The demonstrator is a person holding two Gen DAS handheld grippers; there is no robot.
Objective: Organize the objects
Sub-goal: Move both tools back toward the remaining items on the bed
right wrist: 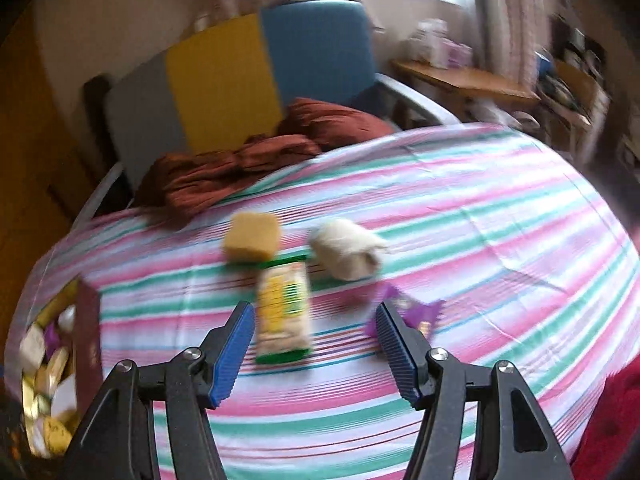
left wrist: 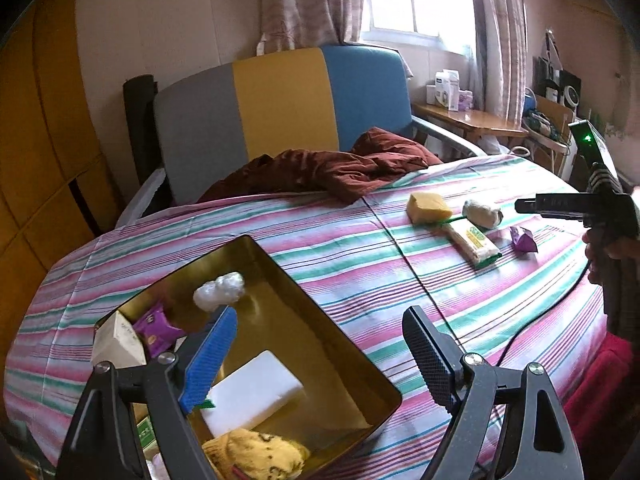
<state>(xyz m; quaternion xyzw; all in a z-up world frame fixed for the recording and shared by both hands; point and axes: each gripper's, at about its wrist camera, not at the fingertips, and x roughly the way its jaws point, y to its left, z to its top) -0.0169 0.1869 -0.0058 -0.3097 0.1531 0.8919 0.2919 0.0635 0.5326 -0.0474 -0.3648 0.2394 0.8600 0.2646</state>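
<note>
L wrist: my left gripper [left wrist: 320,344] hangs open and empty over the tin [left wrist: 280,272], half filled w/ snacks. R wrist (blurry): right gripper [right wrist: 316,344] open, nothing held, lined up on the cracker pack [right wrist: 283,312], well right of tin.

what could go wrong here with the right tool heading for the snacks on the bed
1. The right tool is open above the green cracker pack, which touches the yellow block; closing could nudge the block.
2. The purple wrapper lies by one finger and might get caught.
3. The gold tin already looks fairly full, so more items may pile up.
</note>
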